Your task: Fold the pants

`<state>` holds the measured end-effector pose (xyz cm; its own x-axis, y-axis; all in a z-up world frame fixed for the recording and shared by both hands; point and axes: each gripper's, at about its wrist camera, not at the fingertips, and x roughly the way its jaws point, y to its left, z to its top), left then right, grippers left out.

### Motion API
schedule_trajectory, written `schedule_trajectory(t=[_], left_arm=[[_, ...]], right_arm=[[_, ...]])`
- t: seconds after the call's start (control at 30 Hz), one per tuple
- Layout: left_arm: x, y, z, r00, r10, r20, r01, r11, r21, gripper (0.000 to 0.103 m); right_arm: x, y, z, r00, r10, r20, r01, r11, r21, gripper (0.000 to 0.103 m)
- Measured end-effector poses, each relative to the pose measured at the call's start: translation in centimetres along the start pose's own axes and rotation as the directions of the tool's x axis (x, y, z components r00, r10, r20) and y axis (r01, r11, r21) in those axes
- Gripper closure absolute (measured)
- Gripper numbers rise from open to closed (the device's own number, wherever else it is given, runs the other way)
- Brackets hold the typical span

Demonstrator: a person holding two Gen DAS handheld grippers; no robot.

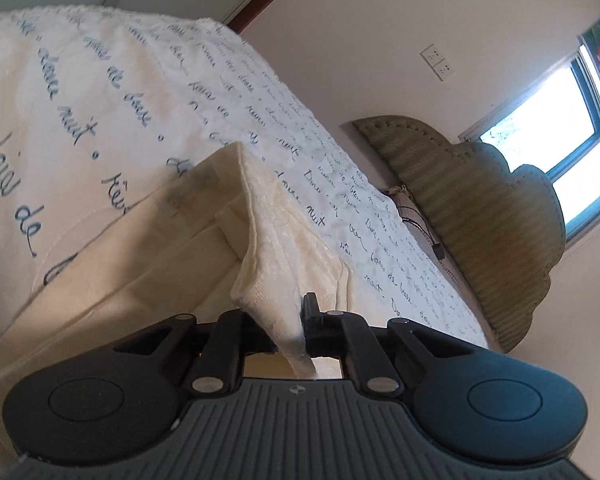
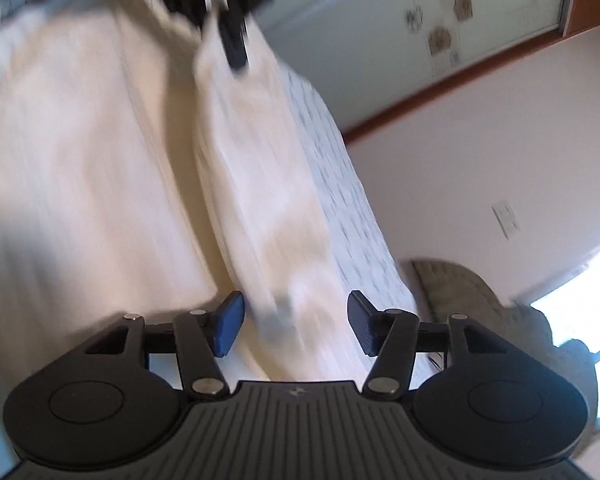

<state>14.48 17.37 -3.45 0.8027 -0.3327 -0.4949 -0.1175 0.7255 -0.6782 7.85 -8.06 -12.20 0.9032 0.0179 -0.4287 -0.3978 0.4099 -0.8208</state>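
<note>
1. Your left gripper [image 1: 296,326] is closed tight on a fold of the cream pants [image 1: 148,240]; the pinched cloth sticks out between the fingers and hangs past them toward the camera.
2. From that pinch the pants rise as a ridge and then spread down to the left, lying on the bed cover [image 1: 100,80].
3. Your right gripper [image 2: 296,322] stands open, its two fingers well apart, with the blue pad [image 2: 230,322] on the left finger showing.
4. A blurred strip of the pants [image 2: 260,200] runs between those open fingers; the blur makes it impossible to tell whether either finger touches the cloth.
5. In the right wrist view, the far end of that strip is clamped by the left gripper [image 2: 234,46] near the top of the picture, also blurred.
6. The bed cover is white with lines of dark handwritten script, and the pants rest on it in both views.
7. Beyond the bed's edge sits a greenish padded headboard [image 1: 480,220] against the pale wall.
8. A window [image 1: 560,128] glows bright at the right of the left wrist view, and a wall socket [image 1: 438,62] sits near it.
</note>
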Motion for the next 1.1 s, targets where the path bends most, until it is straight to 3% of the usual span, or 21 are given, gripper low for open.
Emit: schedule_trajectory(t=[0.13, 0.23, 0.27, 0.3, 0.33, 0.37, 0.4, 0.57, 0.7, 0.9, 1.03, 1.1], left_arm=[[0.4, -0.4, -0.2, 1.0, 0.006, -0.011, -0.006, 1.0, 0.0, 0.083], [1.4, -0.3, -0.3, 0.997, 0.021, -0.068, -0.023, 0.999, -0.033, 0.06], [1.6, -0.4, -0.4, 0.997, 0.023, -0.068, -0.024, 0.999, -0.028, 0.061], [1.7, -0.6, -0.5, 0.998, 0.026, -0.062, -0.026, 1.0, -0.006, 0.064], [1.6, -0.7, -0.6, 0.998, 0.029, -0.054, -0.028, 0.999, 0.016, 0.086], [1.4, -0.9, -0.5, 0.998, 0.033, -0.048, -0.031, 0.999, 0.037, 0.098], [1.2, -1.0, -0.4, 0.999, 0.033, -0.038, -0.031, 0.998, 0.048, 0.098], [-0.3, -0.9, 1.1, 1.0, 0.003, -0.012, -0.002, 0.997, 0.076, 0.098], [-2.5, -1.5, 1.8, 1.0, -0.023, -0.013, 0.025, 0.984, 0.176, 0.098], [-4.5, 0.0, -0.9, 0.995, 0.045, -0.088, -0.018, 0.957, 0.291, 0.098], [-5.3, 0.6, -2.6, 0.994, 0.066, -0.09, -0.033, 0.943, 0.332, 0.097], [-4.9, 1.1, -2.6, 0.991, 0.08, -0.105, -0.043, 0.949, 0.313, 0.097]], right_arm=[[0.2, -0.8, -3.1, 0.995, -0.043, -0.09, 0.038, 0.997, -0.061, 0.047], [1.7, -0.8, -5.4, 0.985, -0.11, -0.131, 0.093, 0.988, -0.125, 0.048], [2.0, -1.0, -5.6, 0.987, -0.106, -0.124, 0.092, 0.989, -0.112, 0.052], [2.2, -1.3, -5.8, 0.989, -0.099, -0.114, 0.089, 0.992, -0.091, 0.067], [2.6, -1.6, -5.6, 0.989, -0.094, -0.114, 0.086, 0.993, -0.078, 0.078], [2.8, -1.6, -5.5, 0.989, -0.093, -0.118, 0.085, 0.994, -0.074, 0.089], [2.8, -1.5, -5.4, 0.988, -0.101, -0.117, 0.092, 0.993, -0.076, 0.095], [0.3, -1.6, -4.7, 0.986, -0.134, -0.1, 0.129, 0.99, -0.056, 0.098], [-3.8, -1.8, -3.5, 0.989, -0.135, -0.064, 0.133, 0.991, -0.025, 0.098], [-9.3, 1.3, -2.7, 0.998, -0.057, -0.041, 0.054, 0.996, -0.067, 0.098], [-10.7, 3.0, -2.7, 0.999, 0.005, -0.048, -0.008, 0.998, -0.064, 0.098], [-10.5, 3.5, -3.0, 0.998, -0.011, -0.06, 0.007, 0.997, -0.075, 0.098]])
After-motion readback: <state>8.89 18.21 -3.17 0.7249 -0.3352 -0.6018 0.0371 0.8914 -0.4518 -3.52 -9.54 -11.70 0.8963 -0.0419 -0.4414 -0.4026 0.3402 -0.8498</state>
